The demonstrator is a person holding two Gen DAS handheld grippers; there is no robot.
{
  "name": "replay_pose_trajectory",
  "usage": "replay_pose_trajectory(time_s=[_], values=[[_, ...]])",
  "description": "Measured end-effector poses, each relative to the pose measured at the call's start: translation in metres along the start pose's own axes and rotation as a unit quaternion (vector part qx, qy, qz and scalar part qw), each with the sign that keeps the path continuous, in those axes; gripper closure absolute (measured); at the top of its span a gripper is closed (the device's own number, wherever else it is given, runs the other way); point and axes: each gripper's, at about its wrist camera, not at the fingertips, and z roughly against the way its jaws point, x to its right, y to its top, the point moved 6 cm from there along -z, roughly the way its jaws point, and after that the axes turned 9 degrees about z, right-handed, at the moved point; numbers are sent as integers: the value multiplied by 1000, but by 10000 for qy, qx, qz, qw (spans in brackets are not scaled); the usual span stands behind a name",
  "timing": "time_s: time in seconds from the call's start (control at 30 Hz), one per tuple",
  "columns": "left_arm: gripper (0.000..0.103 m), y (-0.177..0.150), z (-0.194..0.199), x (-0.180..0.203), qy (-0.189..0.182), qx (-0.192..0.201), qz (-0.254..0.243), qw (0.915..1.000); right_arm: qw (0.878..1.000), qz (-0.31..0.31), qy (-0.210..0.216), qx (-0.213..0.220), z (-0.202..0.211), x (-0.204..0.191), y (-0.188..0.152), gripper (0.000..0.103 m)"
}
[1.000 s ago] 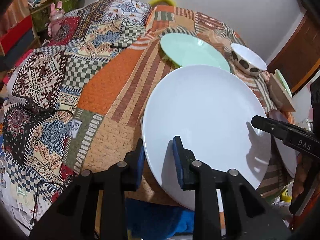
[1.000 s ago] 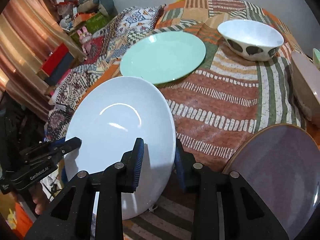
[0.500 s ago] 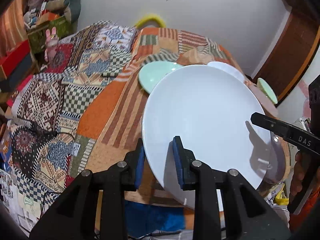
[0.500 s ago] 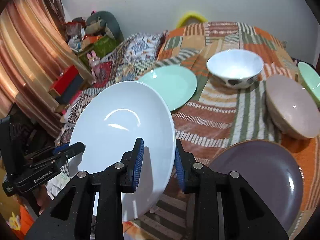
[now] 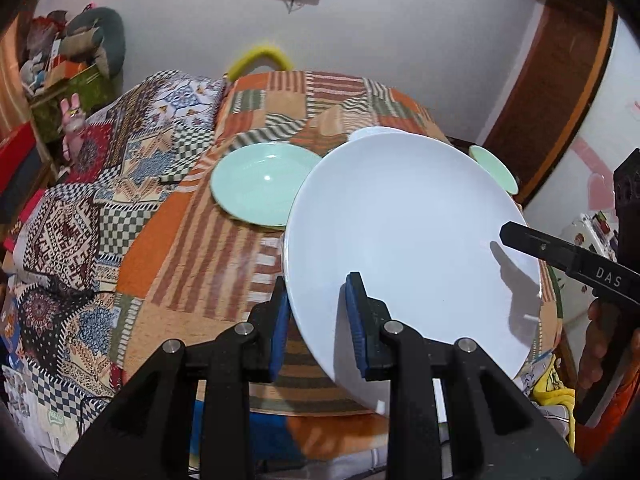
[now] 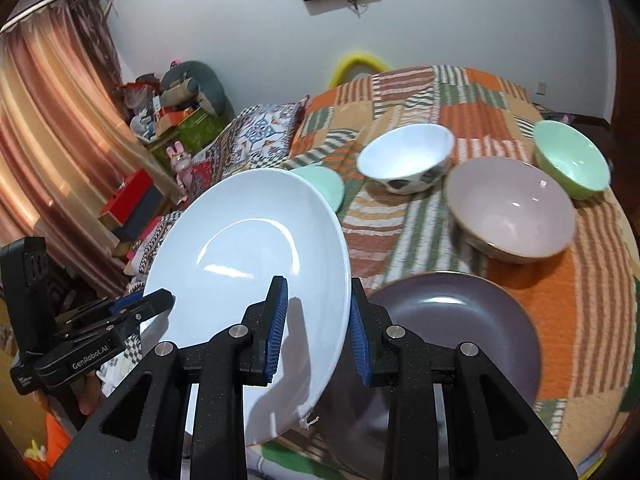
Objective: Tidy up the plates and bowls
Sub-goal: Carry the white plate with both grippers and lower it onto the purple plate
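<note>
Left claw (image 5: 316, 320) and right claw (image 6: 318, 330) each pinch opposite rims of the white plate (image 5: 408, 248), held tilted above the near edge of the quilt-covered table (image 6: 460, 92); purple plate (image 6: 452, 320) just beside

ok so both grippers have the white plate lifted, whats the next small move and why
Probably carry the white plate sideways over the purple plate and lower it. Both the left gripper and right gripper clamp its rim, it hangs tilted, and the purple plate lies flat right beside it.
</note>
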Motion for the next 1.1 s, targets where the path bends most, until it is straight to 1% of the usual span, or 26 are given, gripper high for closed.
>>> replay_pose_trajectory(time_s=[0.33, 0.67, 0.87, 1.1], values=[[76, -11, -16, 52, -105, -263, -285, 9992, 9993, -342, -90, 110, 31, 46, -24, 76], [75, -27, -45, 96, -90, -579, -690, 9959, 9968, -760, -234, 46, 43, 85, -49, 76], [75, -35, -69, 108, -133, -856, -785, 9931, 9947, -959, -355, -65, 45, 106, -66, 75], [75, -43, -90, 112, -112, -1095, -814, 9906, 9932, -1017, -499, -280, 37, 117, -77, 76]])
